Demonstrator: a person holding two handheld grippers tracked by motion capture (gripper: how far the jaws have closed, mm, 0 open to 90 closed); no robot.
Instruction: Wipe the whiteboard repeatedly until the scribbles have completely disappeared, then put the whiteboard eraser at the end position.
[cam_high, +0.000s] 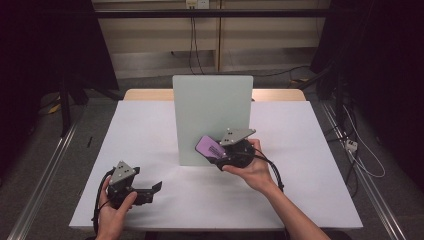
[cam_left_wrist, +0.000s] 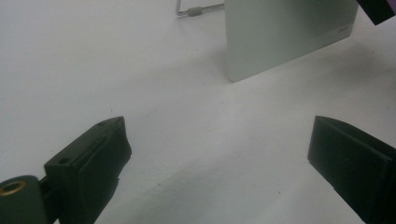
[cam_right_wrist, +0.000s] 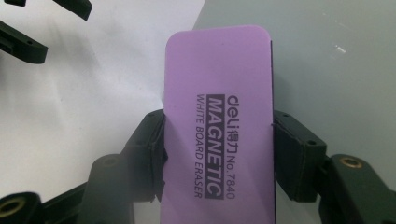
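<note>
A purple whiteboard eraser (cam_right_wrist: 218, 121) with black print is clamped by its long sides between the jaws of my right gripper (cam_right_wrist: 218, 154), which is shut on it. In the high view the eraser (cam_high: 209, 146) and right gripper (cam_high: 220, 152) hang just in front of the lower right part of an upright pale green-white board (cam_high: 212, 117) at the table's middle. My left gripper (cam_high: 152, 190) rests low at the front left of the table, open, with nothing between its jaws (cam_left_wrist: 215, 154). The board's lower corner (cam_left_wrist: 285, 37) stands ahead of it, and a corner of the eraser (cam_left_wrist: 378, 9) peeks in at the top right.
A white sheet (cam_high: 150, 135) covers the table. The board's metal stand leg (cam_left_wrist: 196, 10) shows behind its left edge. Dark curtains and frame posts flank the table, and cables lie on the floor at the right (cam_high: 360, 155).
</note>
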